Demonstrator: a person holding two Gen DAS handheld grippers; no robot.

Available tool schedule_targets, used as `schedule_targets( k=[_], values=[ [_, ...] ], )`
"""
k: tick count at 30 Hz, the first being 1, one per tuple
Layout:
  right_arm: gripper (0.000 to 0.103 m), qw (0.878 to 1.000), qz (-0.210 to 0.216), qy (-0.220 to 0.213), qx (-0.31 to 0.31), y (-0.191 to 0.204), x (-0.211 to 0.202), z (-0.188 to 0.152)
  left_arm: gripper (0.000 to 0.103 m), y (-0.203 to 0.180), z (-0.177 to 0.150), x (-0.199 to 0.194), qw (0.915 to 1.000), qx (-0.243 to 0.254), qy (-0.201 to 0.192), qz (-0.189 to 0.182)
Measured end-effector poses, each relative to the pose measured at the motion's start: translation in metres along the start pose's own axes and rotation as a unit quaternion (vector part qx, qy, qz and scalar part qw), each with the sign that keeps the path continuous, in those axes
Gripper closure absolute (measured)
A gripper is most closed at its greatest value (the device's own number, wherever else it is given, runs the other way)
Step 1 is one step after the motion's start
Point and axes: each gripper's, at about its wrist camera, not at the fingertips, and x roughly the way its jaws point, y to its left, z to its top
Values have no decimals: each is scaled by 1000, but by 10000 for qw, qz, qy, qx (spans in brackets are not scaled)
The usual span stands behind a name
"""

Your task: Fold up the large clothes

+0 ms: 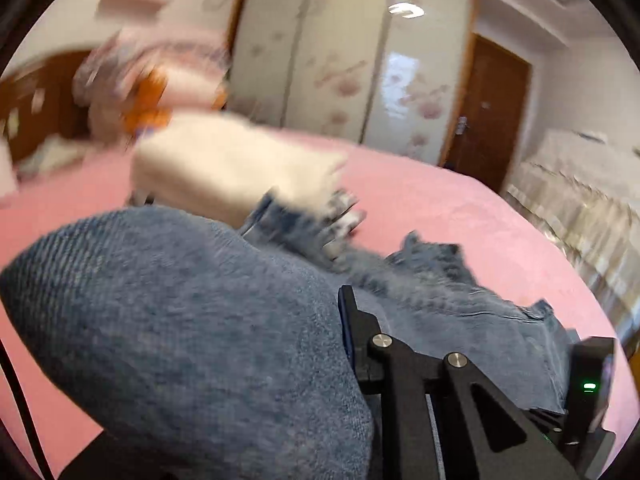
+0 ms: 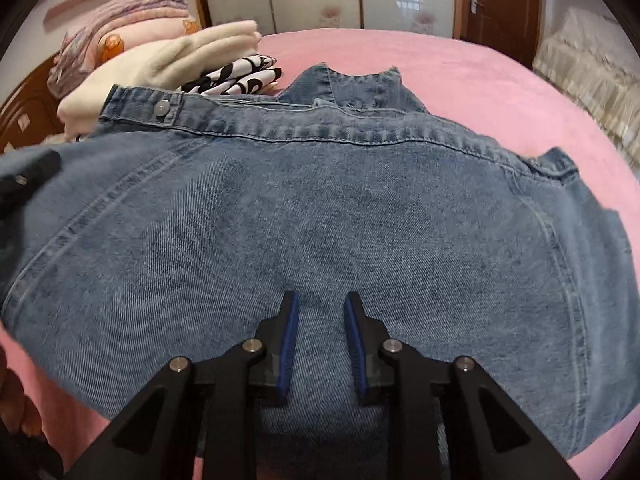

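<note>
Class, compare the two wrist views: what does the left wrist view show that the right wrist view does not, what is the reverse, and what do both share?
Only the left wrist view: the left gripper with a bulging fold of the denim garment against its one visible finger, and a ceiling light.

Only the right wrist view: the right gripper, fingers apart over flat denim; the garment's metal button; a black-and-white patterned cloth.

Both: the denim garment, the pink bed cover, the cream folded clothes, the floral wardrobe doors and the brown door.

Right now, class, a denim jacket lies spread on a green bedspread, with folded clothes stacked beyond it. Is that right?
Not quite. The bedspread is pink, not green, as the right wrist view shows. The denim jacket does lie spread on it, with folded clothes stacked beyond.
</note>
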Motion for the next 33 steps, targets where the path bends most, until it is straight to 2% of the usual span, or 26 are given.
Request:
schedule_targets(
  k=[5, 9, 11, 16, 21, 23, 24, 25, 27, 29, 31, 32, 33],
  values=[
    [79, 9995, 277, 32, 171, -10, -5, 0, 91, -53, 22, -22, 9968, 689, -286, -280],
    [80, 9941, 815, 108, 713, -35, -24, -3, 92, -107, 29, -32, 9864, 1503, -419, -521],
    [80, 9915, 789, -47, 1037, -57, -45, -8, 92, -137, 29, -34, 9788, 1879, -428, -691],
    [80, 9803, -131, -598, 1880, -138, -110, -33, 92, -213, 14, -28, 9669, 2225, -227, -1227],
    [80, 9669, -988, -603, 2274, -207, -143, -70, 93, -275, -30, -8, 9562, 2330, 117, -1769],
    [80, 9622, -1133, -507, 2423, -224, -145, -81, 92, -298, -62, 12, 9481, 2459, 621, -1917],
    [80, 9599, -1190, -468, 2496, -230, -145, -86, 92, -308, -83, 28, 9422, 2535, 1034, -1933],
    [80, 9589, -1209, -445, 2528, -234, -145, -90, 92, -313, -95, 36, 9390, 2615, 1243, -1857],
    [80, 9584, -1220, -383, 2551, -237, -144, -97, 89, -316, -112, 44, 9356, 2739, 1368, -1755],
    [80, 9598, -1142, -363, 2538, -234, -144, -98, 79, -314, -111, 41, 9337, 2726, 1373, -1870],
    [80, 9618, -1105, -371, 2476, -232, -146, -98, 52, -314, -102, 39, 9260, 2690, 1545, -2150],
    [80, 9627, -1085, -383, 2447, -231, -148, -97, 44, -313, -97, 35, 9225, 2741, 1579, -2213],
    [80, 9639, -1052, -411, 2411, -229, -149, -94, 28, -312, -91, 31, 9209, 2802, 1568, -2209]
  ],
)
